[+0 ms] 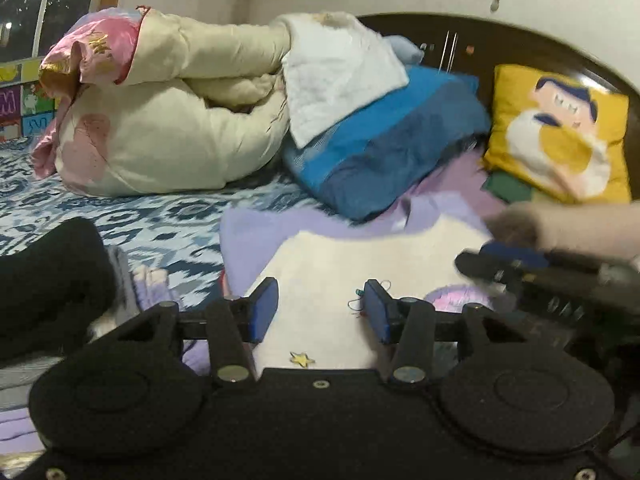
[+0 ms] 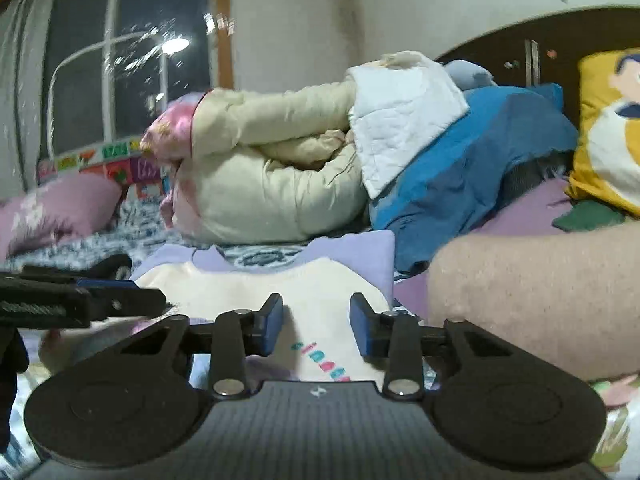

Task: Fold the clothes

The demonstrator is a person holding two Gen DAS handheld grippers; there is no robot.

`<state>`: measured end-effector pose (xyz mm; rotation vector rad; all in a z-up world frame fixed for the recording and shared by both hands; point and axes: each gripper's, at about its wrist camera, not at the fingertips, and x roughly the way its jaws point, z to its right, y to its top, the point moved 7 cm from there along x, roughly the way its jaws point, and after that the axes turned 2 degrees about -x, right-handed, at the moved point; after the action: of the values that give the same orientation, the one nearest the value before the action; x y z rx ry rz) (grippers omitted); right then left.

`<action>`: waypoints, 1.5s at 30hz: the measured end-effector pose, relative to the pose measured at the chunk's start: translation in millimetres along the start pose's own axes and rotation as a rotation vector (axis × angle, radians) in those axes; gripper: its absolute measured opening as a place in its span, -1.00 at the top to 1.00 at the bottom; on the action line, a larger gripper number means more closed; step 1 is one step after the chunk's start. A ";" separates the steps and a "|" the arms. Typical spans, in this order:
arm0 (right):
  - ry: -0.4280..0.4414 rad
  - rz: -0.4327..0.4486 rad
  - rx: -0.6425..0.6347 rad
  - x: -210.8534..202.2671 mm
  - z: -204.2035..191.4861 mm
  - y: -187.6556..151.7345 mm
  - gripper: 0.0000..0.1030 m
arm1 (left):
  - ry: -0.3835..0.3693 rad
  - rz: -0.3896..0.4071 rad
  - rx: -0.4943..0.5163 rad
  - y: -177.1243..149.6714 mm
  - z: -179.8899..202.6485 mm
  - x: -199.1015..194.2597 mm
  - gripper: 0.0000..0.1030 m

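Garment [image 1: 360,256]: cream front, lilac sleeves and collar, lying mostly flat on patterned bedsheet [image 1: 132,216], front up, printed lettering visible. No fold visible yet; judged early stage, sleeves and body still to fold.

Left gripper [image 1: 322,308]: jaws apart, nothing between, low over cream panel. Right gripper [image 2: 316,324]: jaws apart, empty, low over lettering; contact with cloth unclear.

Beyond: blue cloth [image 1: 384,152], white quilted pad [image 1: 340,76], cream duvet [image 1: 168,128], yellow cushion [image 1: 560,132] against headboard [image 1: 500,40].

Containers: none in view.
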<state>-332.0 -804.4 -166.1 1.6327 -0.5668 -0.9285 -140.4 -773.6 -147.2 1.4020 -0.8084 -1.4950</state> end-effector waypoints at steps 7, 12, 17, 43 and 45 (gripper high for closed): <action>0.010 -0.034 -0.017 2.1 -8.3 -4.4 0.25 | 0.018 0.002 -0.060 -0.9 -1.5 -10.9 0.04; 0.038 -0.024 0.103 -26.5 -3.5 13.9 -0.46 | 0.055 0.001 -0.152 4.0 7.4 -45.7 -0.49; 0.006 -0.140 0.154 -66.1 -5.6 13.2 -0.94 | 0.092 -0.082 -0.233 -2.0 18.2 -73.6 -0.81; -0.084 -0.390 0.059 -149.4 -33.6 22.4 -0.99 | 0.295 -0.110 -0.104 3.8 65.7 -175.1 -1.00; -0.077 -0.396 0.057 -148.9 -33.9 21.8 -0.99 | 0.311 -0.117 -0.086 1.6 67.2 -173.3 -1.00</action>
<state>-388.0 -675.9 -101.6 1.8023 -0.3270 -1.2775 -215.4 -622.8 -68.5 1.5884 -0.4715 -1.3355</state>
